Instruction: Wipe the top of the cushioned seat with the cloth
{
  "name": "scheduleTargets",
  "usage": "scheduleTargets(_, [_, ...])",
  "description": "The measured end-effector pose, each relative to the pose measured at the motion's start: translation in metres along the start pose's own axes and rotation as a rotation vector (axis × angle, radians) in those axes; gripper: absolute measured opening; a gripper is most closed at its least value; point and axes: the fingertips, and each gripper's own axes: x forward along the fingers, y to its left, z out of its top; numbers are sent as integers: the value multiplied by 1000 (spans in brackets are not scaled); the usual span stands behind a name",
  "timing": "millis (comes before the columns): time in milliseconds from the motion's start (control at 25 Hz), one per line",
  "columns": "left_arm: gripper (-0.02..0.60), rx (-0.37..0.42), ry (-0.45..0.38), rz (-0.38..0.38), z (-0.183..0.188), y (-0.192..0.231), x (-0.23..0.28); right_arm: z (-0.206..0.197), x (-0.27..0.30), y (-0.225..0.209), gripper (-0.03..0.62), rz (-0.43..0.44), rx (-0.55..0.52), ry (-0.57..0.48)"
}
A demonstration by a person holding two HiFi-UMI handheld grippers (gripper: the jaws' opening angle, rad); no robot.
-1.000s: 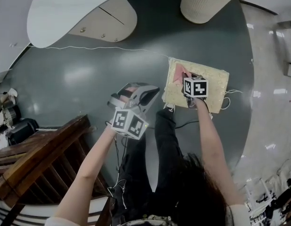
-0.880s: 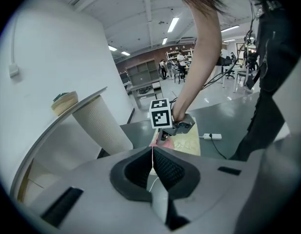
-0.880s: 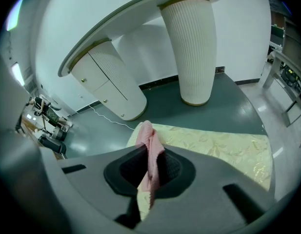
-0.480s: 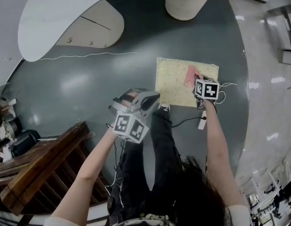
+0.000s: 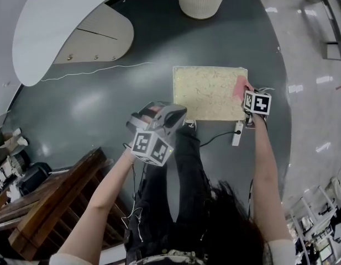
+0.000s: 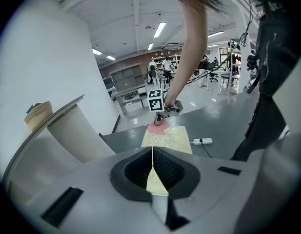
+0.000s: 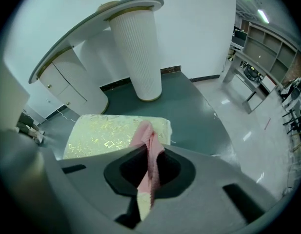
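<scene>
Cloth (image 7: 148,143), pink, sits pinched between the closed jaws of the right gripper (image 5: 245,93) and rests on the right edge of the cushioned seat (image 5: 206,93), a pale yellow patterned square on the dark floor (image 5: 104,104). Left gripper (image 5: 161,116) hangs off the seat's near-left corner, jaws together, nothing between them. White power strip (image 5: 236,133) lies just beside the seat's near edge.
</scene>
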Motion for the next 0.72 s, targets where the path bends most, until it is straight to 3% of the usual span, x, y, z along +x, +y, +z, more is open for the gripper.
scheduleTargets(320, [6,1,-10,-14,0,-4,2,-2,-14,-20,9,-47,-27,7])
scheduleTargets(720, [6,-5,4,24,-23,-1,-29,4,-26,100,9,132,-109,-59])
